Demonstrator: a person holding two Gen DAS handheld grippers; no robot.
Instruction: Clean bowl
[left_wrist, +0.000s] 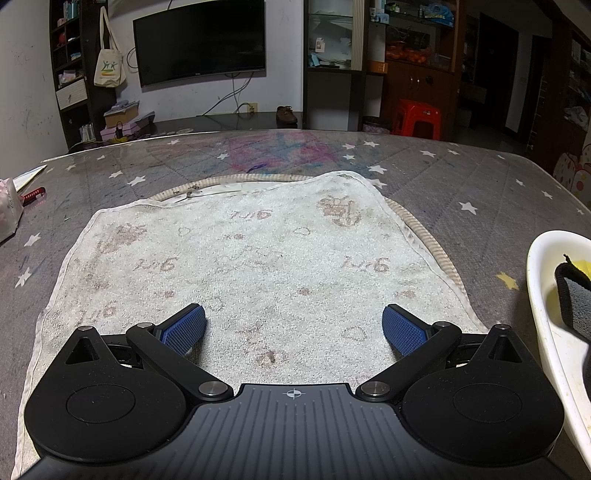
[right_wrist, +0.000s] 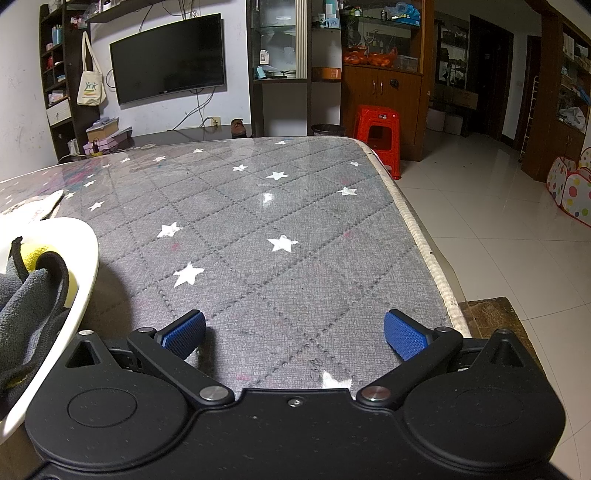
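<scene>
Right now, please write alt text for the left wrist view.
The open left gripper hovers over a stained white towel on a grey star-patterned table. At the right edge, a white bowl holds a grey cloth.

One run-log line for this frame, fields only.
left gripper open over towel | right gripper open over table | bowl holds grey cloth, untouched

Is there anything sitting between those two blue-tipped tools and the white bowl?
Nothing visible does. The bowl, holding a grey cloth, sits directly beside the open right tool and right of the open left tool.
</scene>
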